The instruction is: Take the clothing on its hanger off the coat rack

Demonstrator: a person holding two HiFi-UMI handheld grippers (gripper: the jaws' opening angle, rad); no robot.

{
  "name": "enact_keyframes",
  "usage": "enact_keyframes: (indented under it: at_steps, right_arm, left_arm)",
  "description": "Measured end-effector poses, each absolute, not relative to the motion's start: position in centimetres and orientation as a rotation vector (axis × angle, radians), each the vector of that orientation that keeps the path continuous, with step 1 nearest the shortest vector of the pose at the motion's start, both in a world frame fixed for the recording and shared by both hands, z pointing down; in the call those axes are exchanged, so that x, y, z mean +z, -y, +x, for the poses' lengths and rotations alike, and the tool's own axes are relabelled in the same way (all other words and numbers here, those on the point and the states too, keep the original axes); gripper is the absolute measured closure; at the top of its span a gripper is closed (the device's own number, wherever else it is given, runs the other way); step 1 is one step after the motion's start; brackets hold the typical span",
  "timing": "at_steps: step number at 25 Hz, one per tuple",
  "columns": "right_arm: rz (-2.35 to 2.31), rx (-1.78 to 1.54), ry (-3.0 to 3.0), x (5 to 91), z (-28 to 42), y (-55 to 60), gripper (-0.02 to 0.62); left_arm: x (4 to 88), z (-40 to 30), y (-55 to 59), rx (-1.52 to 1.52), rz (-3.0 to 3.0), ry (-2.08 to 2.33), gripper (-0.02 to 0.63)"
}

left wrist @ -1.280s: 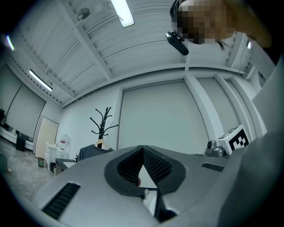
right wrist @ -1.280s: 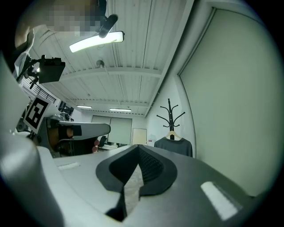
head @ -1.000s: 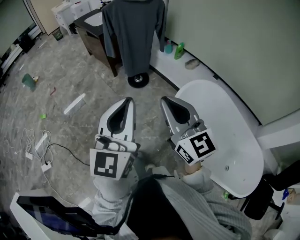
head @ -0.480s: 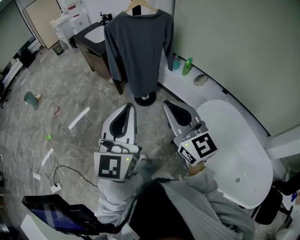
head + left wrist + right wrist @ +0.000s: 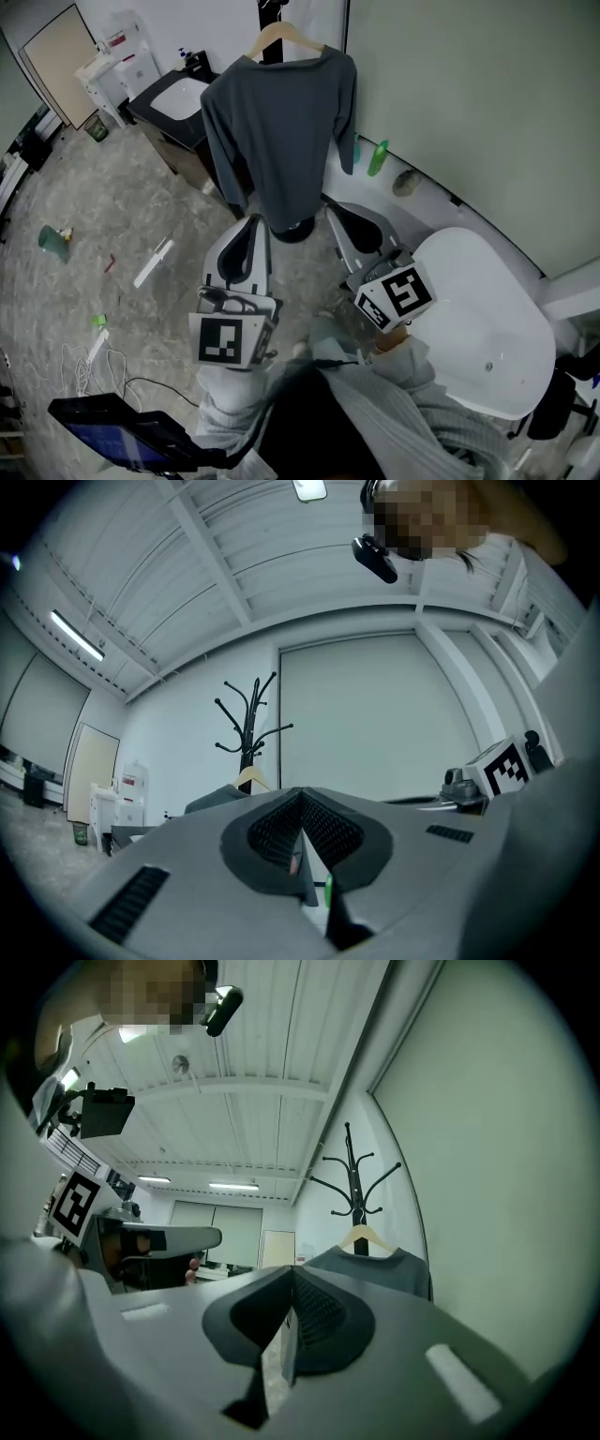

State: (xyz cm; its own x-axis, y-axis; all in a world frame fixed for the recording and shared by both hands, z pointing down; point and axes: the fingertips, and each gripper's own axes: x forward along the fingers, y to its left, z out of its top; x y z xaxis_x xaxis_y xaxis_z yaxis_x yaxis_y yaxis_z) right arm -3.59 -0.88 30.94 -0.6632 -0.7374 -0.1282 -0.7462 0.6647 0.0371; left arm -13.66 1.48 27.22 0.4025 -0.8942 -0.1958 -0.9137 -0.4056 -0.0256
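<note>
A: Where is the garment?

B: The dark grey long-sleeved top (image 5: 281,131) hangs on a pale wooden hanger (image 5: 286,39). The hanger is hooked on the black coat rack (image 5: 270,11), which stands close to the wall. In the head view the hem overlaps the rack's round base (image 5: 294,229).

A: And the claws?

B: Both are held low in front of the top, tips pointing toward it, neither touching it. The left claw (image 5: 253,221) is pressed together: in its own view the ribbed pads meet in one seam with nothing between them. The right claw (image 5: 335,208) is the same, jaws together and empty. They sit side by side but apart, and the rack's base shows between their tips.

A: What lies around the rack?

B: To its left stands a dark vanity cabinet (image 5: 178,141) with a white basin on top. To the right, along the wall, a green bottle (image 5: 378,157) and a greyish lump (image 5: 406,183) rest on a white ledge. Beyond them is a white bathtub (image 5: 487,319).

A: And the floor?

B: The marbled floor (image 5: 94,187) carries a white strip (image 5: 153,262), a small teal object (image 5: 52,237) and a loose white cable (image 5: 103,361). A tablet (image 5: 112,436) sits at the lower left edge of the head view.
</note>
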Motion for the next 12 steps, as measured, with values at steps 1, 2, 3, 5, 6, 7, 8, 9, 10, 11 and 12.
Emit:
enact_keyframes:
  at_steps: [1, 2, 3, 5, 6, 7, 8, 9, 10, 11, 12]
  right_arm:
    - [-1.252, 0.124, -2.771, 31.4, -3.9, 2.5, 0.592]
    - [-1.264, 0.12, -2.77, 31.8, -4.1, 4.3, 0.594]
    - [-1.276, 0.121, -2.766, 32.2, -4.3, 6.0, 0.594]
    - [-1.298, 0.132, -2.748, 32.4, -4.4, 9.9, 0.594]
    - [-1.309, 0.139, -2.738, 32.4, -4.3, 11.9, 0.594]
    - [-1.319, 0.146, -2.729, 32.4, -4.2, 14.0, 0.594]
    - [-1.329, 0.154, -2.719, 32.2, -3.9, 16.1, 0.594]
    - [-1.341, 0.165, -2.706, 31.9, -3.6, 18.3, 0.594]
    - [-1.352, 0.178, -2.692, 31.5, -3.2, 20.4, 0.594]
    - [-1.361, 0.193, -2.68, 30.9, -2.8, 22.4, 0.594]
    - [-1.366, 0.21, -2.67, 30.3, -2.4, 24.2, 0.594]
  left_arm:
    - [27.9, -14.1, 0.1, 0.206, -2.529, -1.631, 0.601]
    - [28.5, -14.5, 1.7, 0.196, -2.532, -1.633, 0.601]
    - [28.8, -14.9, 3.5, 0.197, -2.527, -1.64, 0.601]
    - [29.5, -15.8, 7.1, 0.183, -2.512, -1.659, 0.601]
    - [29.7, -16.2, 9.1, 0.17, -2.505, -1.667, 0.601]
    - [29.7, -16.5, 11.1, 0.17, -2.497, -1.675, 0.601]
    - [29.3, -16.7, 13.1, 0.182, -2.486, -1.682, 0.601]
    - [28.8, -16.8, 15.2, 0.197, -2.473, -1.685, 0.601]
    - [28.2, -16.8, 17.2, 0.206, -2.458, -1.682, 0.601]
    - [27.5, -16.7, 19.0, 0.21, -2.442, -1.673, 0.601]
    - [26.7, -16.6, 20.8, 0.214, -2.424, -1.663, 0.601]
